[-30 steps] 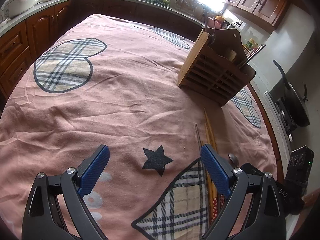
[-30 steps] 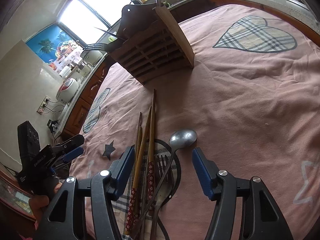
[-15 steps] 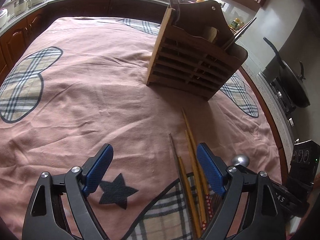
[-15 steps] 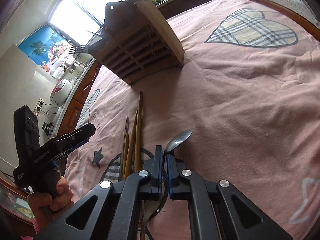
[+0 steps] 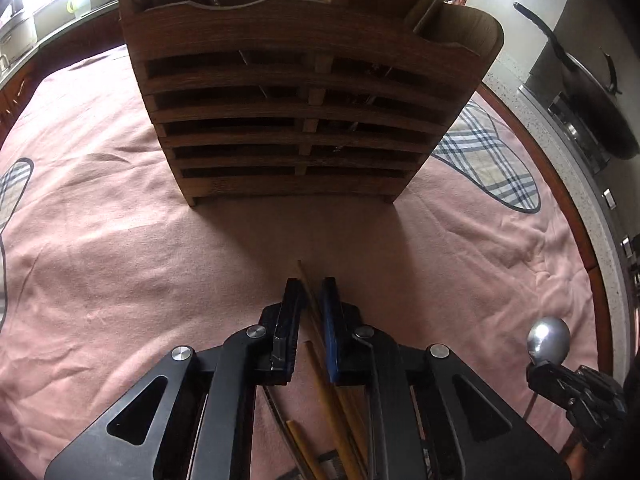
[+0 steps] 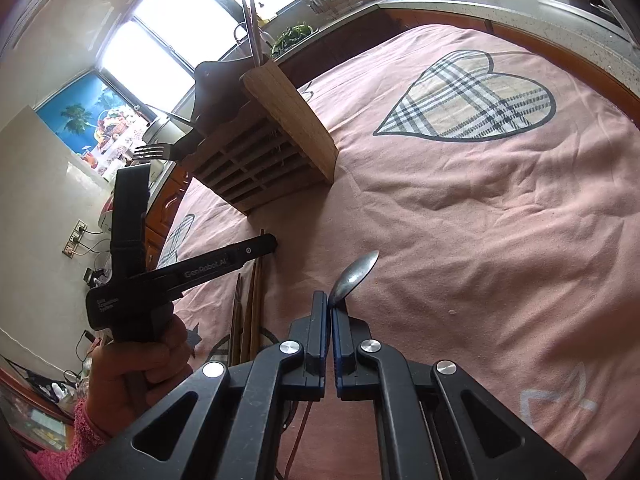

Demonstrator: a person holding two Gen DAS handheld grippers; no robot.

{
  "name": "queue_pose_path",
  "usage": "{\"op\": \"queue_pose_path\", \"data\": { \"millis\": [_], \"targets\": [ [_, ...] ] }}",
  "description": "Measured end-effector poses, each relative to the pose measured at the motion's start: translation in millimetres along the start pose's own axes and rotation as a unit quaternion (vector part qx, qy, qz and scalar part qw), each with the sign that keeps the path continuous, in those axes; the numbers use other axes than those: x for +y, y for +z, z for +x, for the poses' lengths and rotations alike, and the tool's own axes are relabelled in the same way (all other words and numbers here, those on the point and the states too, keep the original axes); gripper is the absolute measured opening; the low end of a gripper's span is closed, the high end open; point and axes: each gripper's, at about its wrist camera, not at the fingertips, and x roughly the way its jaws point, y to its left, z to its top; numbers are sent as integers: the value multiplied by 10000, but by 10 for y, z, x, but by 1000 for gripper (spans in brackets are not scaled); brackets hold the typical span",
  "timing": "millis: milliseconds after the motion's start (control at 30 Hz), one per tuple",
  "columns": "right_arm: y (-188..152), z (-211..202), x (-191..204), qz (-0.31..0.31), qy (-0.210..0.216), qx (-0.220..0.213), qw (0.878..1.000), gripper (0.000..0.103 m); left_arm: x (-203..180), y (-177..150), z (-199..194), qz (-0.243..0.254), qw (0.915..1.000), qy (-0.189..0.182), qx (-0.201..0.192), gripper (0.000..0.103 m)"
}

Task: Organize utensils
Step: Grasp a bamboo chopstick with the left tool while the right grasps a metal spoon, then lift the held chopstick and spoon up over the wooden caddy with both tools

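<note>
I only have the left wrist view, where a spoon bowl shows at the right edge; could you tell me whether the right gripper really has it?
Observer: Yes. The right wrist view shows the right gripper shut on the spoon, its bowl poking past the fingertips.
Operator: Thank you. What is the metal utensil leaning out of the holder's right end? My view cuts it off.
Observer: It is a fork, its tines pointing out from the wooden holder.

Chopstick (image 5: pixel 320 364) ends cut off, holder (image 5: pixel 296 92) contents — perhaps utensils
</note>
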Motion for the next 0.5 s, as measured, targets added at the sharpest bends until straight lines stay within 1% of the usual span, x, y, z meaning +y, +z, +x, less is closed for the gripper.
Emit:
{"op": "queue_pose_path", "data": {
  "millis": [100, 167, 333, 500],
  "targets": [
    [13, -22, 6, -13, 50, -33, 10000, 2, 44, 6, -69, -91, 9998, -171, -39, 8],
    [21, -31, 10, -12, 81, -44, 10000, 2, 79, -1, -205, -187, 9992, -312, -145, 8],
    [42, -112, 37, -46, 175, -137, 9997, 3, 143, -75, -702, -304, 9961, -633, -529, 7],
    [90, -249, 147, -200, 245, -293, 9991, 3, 219, -198, -1208, -346, 9911, -853, -957, 6]
  ]
}}
